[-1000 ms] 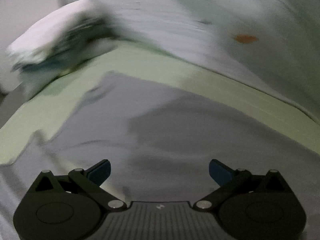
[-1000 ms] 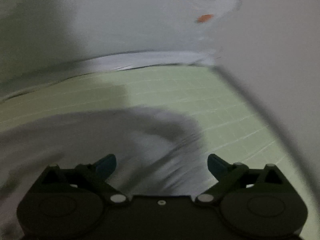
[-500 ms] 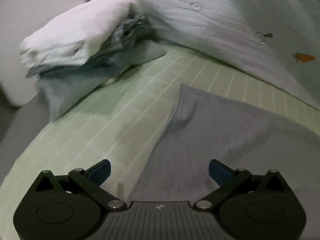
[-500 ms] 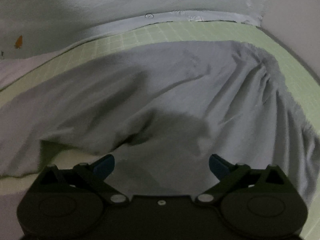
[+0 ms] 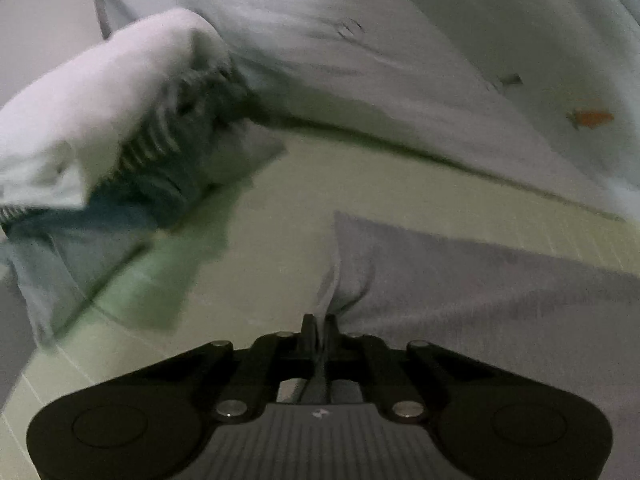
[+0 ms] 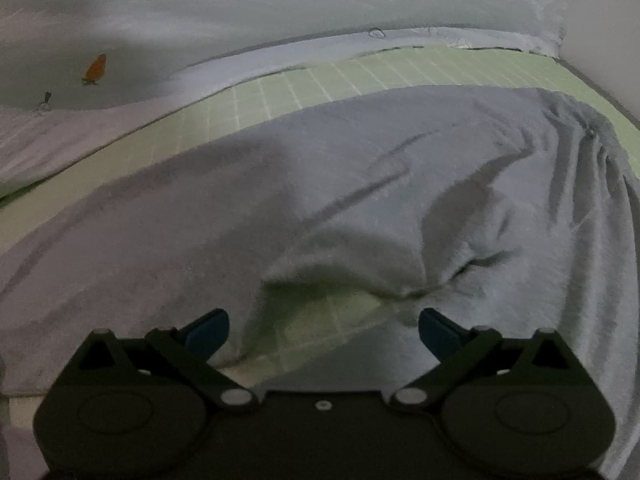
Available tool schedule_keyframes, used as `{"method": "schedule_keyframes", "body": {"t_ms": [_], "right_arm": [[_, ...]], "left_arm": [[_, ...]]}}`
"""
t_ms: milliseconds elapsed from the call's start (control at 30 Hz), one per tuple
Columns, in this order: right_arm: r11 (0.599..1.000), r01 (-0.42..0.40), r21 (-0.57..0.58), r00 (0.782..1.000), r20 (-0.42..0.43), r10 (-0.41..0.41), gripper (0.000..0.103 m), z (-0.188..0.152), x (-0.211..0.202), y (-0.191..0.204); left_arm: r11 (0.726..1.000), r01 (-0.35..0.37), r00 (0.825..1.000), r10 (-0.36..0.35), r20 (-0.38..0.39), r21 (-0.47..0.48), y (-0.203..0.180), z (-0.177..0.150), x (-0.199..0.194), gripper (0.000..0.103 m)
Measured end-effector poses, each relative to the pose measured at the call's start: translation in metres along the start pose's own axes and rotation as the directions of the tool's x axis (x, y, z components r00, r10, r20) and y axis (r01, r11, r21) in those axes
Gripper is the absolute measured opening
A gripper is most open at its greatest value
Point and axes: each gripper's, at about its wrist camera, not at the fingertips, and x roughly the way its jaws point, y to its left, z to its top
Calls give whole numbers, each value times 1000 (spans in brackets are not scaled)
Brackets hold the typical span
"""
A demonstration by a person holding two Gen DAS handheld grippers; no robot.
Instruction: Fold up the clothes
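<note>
On the green checked bed sheet [image 6: 304, 80] lies a gray garment [image 6: 360, 184]; the left tool [image 5: 319, 326] is clenched on its corner, while the right tool [image 6: 324, 328] hangs released above its rumpled edge.

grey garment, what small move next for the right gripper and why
Probably close the right gripper on the raised near edge of the grey garment. Its jaws are open with that fold just ahead, while the left gripper is already shut on the garment's corner.
</note>
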Motion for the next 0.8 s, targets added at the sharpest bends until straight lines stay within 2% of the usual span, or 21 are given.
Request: {"method": "schedule_keyframes", "body": {"t_ms": [133, 233, 300, 400, 467, 567, 733, 800], "right_arm": [[1000, 4, -10, 1000, -1, -4, 102, -6, -7, -6], [1000, 3, 13, 1000, -4, -2, 102, -14, -15, -7], [1000, -6, 28, 1000, 5, 6, 102, -20, -26, -14], [999, -11, 34, 999, 33, 10, 102, -25, -39, -26], [999, -21, 40, 998, 62, 18, 103, -30, -47, -38], [995, -79, 67, 993, 91, 72, 103, -39, -59, -63], [977, -195, 89, 975, 123, 183, 103, -59, -76, -112], [968, -222, 119, 971, 117, 208, 103, -67, -81, -135]], "left_arm": [[998, -59, 998, 58, 27, 34, 9, 13, 12, 5], [997, -77, 997, 77, 18, 18, 12, 19, 11, 16], [998, -58, 998, 59, 22, -8, 12, 18, -5, 49], [999, -13, 999, 14, 43, -40, 6, 10, -35, 73], [999, 19, 999, -17, 29, -49, -5, 0, -57, 77], [995, 86, 996, -87, -13, -51, -28, -23, -88, 81], [985, 170, 980, -171, -96, -26, -76, -77, -151, 84], [980, 196, 969, -200, -141, -42, -96, -103, -179, 91]]}}
